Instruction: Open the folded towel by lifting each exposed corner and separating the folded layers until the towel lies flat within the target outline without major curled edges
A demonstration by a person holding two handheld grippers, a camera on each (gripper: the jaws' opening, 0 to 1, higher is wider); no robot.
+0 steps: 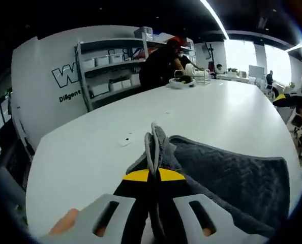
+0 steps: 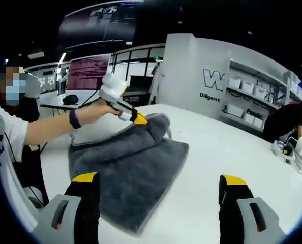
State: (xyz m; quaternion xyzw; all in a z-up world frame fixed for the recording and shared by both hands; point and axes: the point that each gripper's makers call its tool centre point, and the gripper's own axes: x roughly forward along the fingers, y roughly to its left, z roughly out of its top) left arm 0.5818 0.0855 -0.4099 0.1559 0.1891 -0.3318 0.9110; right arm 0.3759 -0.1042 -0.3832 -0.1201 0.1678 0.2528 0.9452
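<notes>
Pinching plush grey towel (image 1: 227, 173) corner w/ left claw (image 1: 152, 152); right claw (image 2: 158, 195) gaping.

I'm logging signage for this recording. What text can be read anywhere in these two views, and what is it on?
"W": big outlined letter on the white wall, cut off by the shelves.
"Diligent": small dark word below it on the same wall.
Screen behind the person's arm: writing too blurred to read.
Gray towel, table: no text.

Grey towel (image 2: 133, 168), folded, corner lifted off table
</notes>
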